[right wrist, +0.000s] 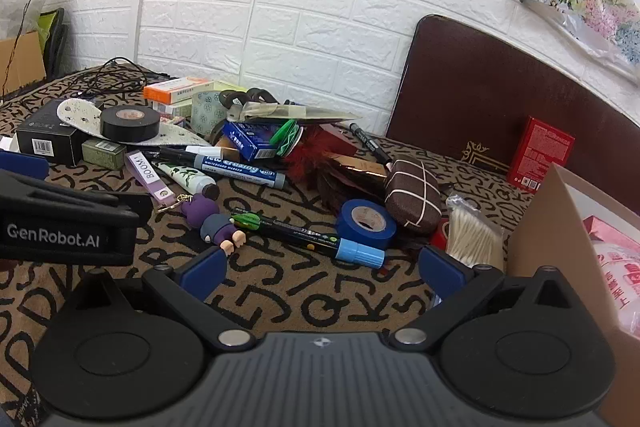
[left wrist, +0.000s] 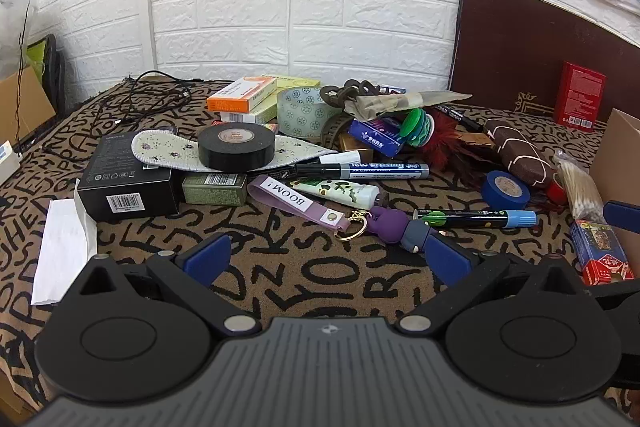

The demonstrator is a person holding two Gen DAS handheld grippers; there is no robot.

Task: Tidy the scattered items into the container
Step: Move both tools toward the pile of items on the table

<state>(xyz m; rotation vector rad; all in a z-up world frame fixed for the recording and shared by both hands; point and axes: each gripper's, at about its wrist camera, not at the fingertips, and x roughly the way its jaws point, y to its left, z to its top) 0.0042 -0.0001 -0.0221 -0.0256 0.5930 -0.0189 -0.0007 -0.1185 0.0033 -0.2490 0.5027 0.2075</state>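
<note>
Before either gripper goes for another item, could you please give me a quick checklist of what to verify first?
1. Left gripper open and empty: ok.
2. Right gripper open and empty: ok.
3. Blue-capped marker lies free, nothing on top: ok.
4. Cardboard box open at the right: ok.
5. Room left in the box: cannot tell, only a pink packet shows.
6. Black tape roll clear of the pile: not ok, it rests on the insole.
</note>
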